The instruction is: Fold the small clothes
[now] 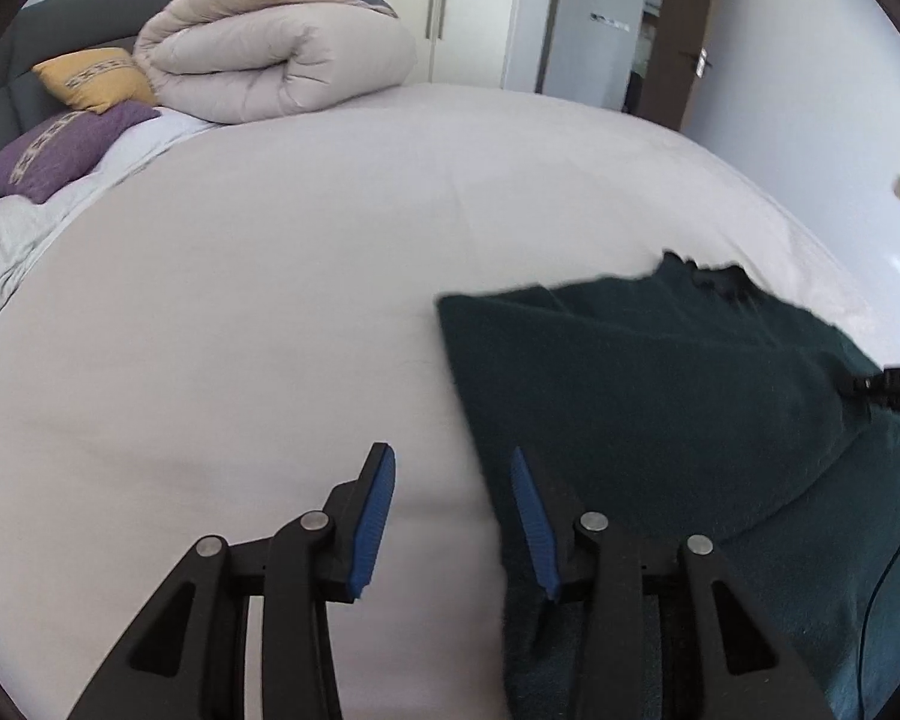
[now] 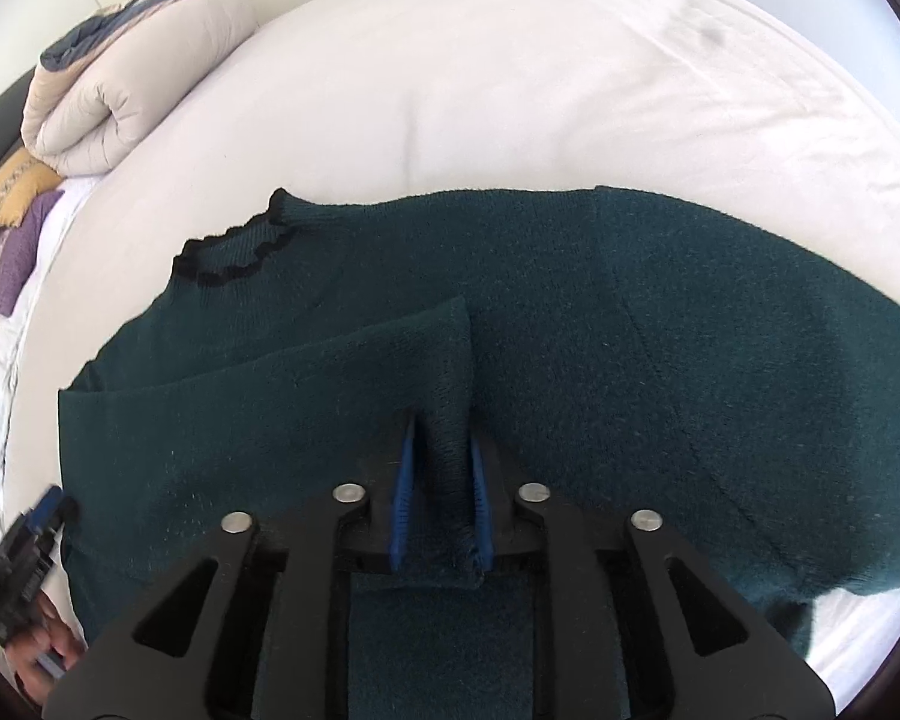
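A dark green knitted sweater [image 2: 690, 330] lies spread on the white bed sheet [image 1: 270, 300], its black-trimmed collar [image 2: 234, 252] toward the pillows. One sleeve [image 2: 360, 360] is folded across the body. Its cuff end stands between the blue pads of my right gripper [image 2: 443, 435] and fills the narrow gap, touching both pads. My left gripper [image 1: 450, 456] hovers open at the sweater's [image 1: 660, 390] left edge; its right finger is over the fabric, and only sheet shows between its pads. The left gripper [image 2: 30, 540] also shows blurred at the lower left of the right wrist view, with a hand below it.
A rolled beige duvet [image 1: 276, 60] lies at the head of the bed beside a yellow pillow [image 1: 96, 78] and a purple pillow [image 1: 66, 150]. Wardrobe doors and a doorway stand behind the bed. Bare sheet stretches left of and beyond the sweater.
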Demonstrator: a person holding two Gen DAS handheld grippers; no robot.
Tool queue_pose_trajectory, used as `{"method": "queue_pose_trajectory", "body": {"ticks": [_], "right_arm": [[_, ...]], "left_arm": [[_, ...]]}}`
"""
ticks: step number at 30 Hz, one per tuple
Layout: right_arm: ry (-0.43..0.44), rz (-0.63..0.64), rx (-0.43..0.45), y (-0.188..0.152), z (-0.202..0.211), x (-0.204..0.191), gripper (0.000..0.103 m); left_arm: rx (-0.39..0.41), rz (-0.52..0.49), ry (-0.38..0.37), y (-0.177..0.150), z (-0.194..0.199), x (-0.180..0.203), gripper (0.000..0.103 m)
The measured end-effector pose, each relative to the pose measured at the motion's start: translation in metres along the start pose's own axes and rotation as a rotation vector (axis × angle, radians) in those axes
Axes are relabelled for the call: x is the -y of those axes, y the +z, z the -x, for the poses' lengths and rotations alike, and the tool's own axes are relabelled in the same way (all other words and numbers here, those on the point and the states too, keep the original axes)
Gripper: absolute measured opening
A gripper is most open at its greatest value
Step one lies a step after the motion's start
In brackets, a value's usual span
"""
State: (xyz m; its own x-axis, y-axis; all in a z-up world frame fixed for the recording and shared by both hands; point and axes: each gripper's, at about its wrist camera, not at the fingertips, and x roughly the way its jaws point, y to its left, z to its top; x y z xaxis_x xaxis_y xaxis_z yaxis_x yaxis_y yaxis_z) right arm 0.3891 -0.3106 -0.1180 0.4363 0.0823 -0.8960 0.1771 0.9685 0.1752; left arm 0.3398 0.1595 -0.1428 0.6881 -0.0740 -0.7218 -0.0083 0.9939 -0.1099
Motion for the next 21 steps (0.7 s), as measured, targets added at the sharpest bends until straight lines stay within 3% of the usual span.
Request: {"method": "queue_pose_trajectory", "body": {"ticks": [3, 5, 9, 12, 14, 17, 21], "right_arm": [[-0.038, -0.029, 0.052, 0.000, 0.023, 0.003, 0.025], [0.025, -0.013, 0.091, -0.003, 0.039, -0.007, 0.026], [0.209, 0.085, 0.054, -0.020, 0.036, -0.051, 0.026], [0.262, 0.086, -0.029, -0.032, 0.010, -0.067, 0.026], [0.276, 0.029, -0.097, -0.041, -0.015, -0.059, 0.025], [0.392, -0.097, -0.066, -0.046, -0.014, -0.032, 0.025], [0.445, -0.186, -0.036, -0.059, 0.003, 0.004, 0.025]], "left_arm": [[0.032, 0.072, -0.004, 0.008, 0.006, -0.022, 0.044], [0.019, 0.089, -0.046, 0.007, 0.002, -0.022, 0.044], [0.004, -0.030, -0.077, 0.000, -0.003, 0.014, 0.044], [-0.074, -0.127, -0.063, -0.013, -0.019, 0.039, 0.044], [-0.099, -0.157, -0.033, -0.022, -0.030, 0.045, 0.045], [-0.107, -0.153, -0.030, -0.022, -0.027, 0.046, 0.045], [-0.107, -0.149, -0.027, -0.023, -0.025, 0.045, 0.046]]}}
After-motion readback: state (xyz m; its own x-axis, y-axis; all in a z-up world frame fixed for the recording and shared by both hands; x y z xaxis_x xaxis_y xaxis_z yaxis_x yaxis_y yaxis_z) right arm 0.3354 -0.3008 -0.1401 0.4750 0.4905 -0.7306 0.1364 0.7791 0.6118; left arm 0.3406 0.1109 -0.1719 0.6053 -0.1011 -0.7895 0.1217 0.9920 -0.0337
